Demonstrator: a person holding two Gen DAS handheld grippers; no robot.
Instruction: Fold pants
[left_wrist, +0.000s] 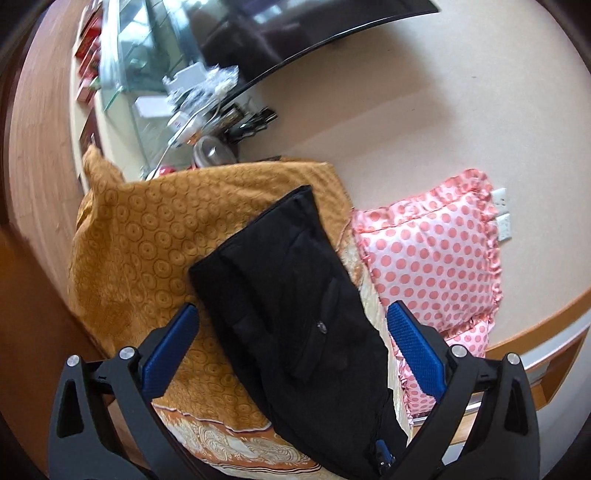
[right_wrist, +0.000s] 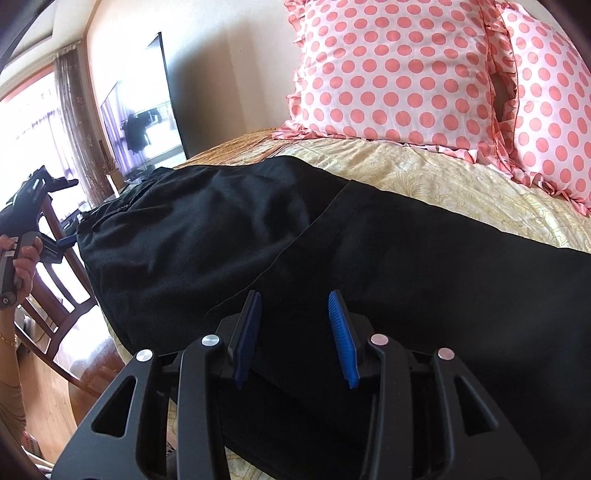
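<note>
Black fabric pants (right_wrist: 258, 236) lie straight ahead of your right gripper (right_wrist: 295, 302), long axis running left to right across its released jaws. Your left gripper (left_wrist: 291, 314), spread wide, hovers above one end, holding nothing; right sits nearer.

No text, label or number is legible.

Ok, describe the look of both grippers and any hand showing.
Both the left gripper and right gripper have black linkage frames with triangular cutouts, silver pivot bolts and ribbed blue finger pads. A bare left hand, gold bracelet at the wrist, grips a dark handle.
</note>
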